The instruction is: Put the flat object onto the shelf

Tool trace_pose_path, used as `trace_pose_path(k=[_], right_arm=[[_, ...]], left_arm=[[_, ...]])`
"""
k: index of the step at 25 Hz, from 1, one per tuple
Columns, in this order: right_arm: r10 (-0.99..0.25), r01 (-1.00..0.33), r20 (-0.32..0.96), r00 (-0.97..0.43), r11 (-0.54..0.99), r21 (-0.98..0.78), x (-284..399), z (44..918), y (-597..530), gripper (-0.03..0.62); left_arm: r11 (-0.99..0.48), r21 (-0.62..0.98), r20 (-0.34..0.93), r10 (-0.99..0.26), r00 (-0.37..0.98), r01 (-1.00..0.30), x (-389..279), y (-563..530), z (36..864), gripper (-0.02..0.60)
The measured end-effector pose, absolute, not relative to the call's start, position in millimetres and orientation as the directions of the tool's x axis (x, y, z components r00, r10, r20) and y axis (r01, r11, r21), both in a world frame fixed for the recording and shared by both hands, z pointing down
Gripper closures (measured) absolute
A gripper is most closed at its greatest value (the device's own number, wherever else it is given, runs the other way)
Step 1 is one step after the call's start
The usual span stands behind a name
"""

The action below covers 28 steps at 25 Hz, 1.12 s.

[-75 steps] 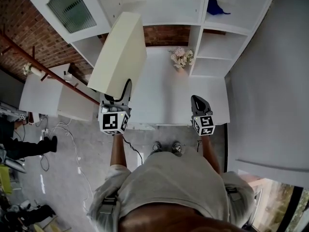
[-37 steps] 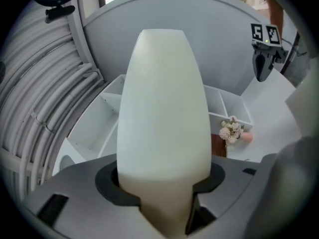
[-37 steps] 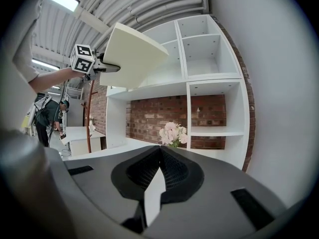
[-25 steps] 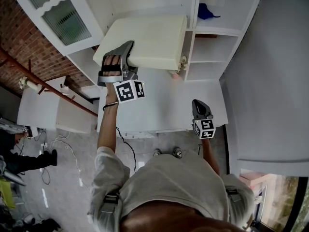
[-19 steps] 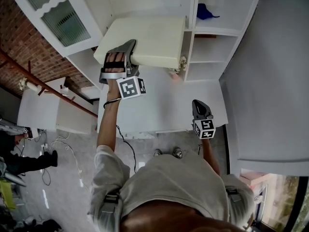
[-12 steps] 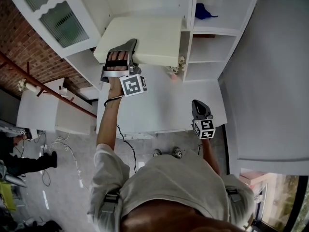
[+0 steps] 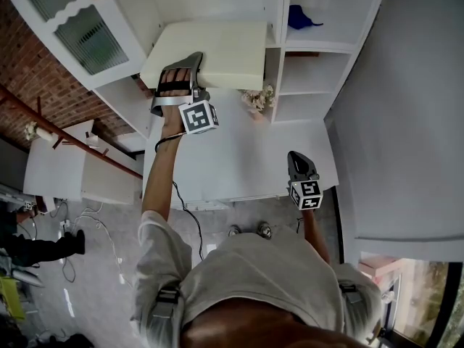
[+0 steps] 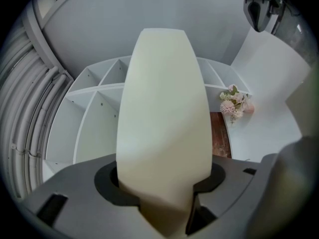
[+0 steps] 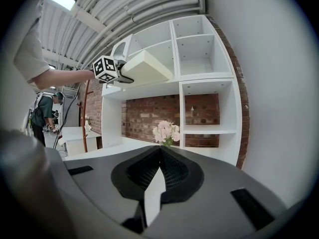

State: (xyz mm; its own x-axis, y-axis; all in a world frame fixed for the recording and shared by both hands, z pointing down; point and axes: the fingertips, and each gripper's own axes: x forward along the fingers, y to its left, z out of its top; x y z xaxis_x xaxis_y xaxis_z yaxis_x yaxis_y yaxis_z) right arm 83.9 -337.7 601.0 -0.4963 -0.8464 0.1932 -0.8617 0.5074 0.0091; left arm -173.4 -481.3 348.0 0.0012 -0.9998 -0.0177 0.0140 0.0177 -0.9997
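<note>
The left gripper (image 7: 192,67) is raised to the white shelf unit (image 7: 274,20) and its jaws are clamped on the near left corner of the cream flat slab (image 7: 217,49); in the left gripper view the slab fills the gap between the jaws and runs away from them toward the compartments. The slab sits at the mouth of the wide left compartment, its far end inside the opening and its right edge close beside the vertical divider (whether its underside touches the shelf board cannot be told). Just below that right edge, on the white tabletop (image 7: 246,158), stands a small bunch of pale flowers (image 7: 255,100), near the foot of the divider. A glass-paned cabinet door (image 7: 72,20) hangs open to the left of the slab, close to the left gripper. In the upper right compartment lies a blue thing (image 7: 299,17), well apart from the slab. The right gripper (image 7: 296,156) is held low over the near right part of the tabletop, its jaws drawn together with nothing between them. A brick wall (image 7: 29,78) and a low white cabinet (image 7: 80,172) lie off to the left, with cables (image 7: 109,223) on the floor near them
</note>
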Motion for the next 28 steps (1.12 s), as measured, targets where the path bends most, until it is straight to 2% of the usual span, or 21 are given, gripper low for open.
trace_pose_path(k=[28], right_arm=[[-0.880, -0.898, 0.203, -0.429, 0.440, 0.008, 110, 606, -339, 0.565]], left_arm=[[-0.048, -0.999, 0.048, -0.999, -0.018, 0.002, -179, -558, 354, 0.294]])
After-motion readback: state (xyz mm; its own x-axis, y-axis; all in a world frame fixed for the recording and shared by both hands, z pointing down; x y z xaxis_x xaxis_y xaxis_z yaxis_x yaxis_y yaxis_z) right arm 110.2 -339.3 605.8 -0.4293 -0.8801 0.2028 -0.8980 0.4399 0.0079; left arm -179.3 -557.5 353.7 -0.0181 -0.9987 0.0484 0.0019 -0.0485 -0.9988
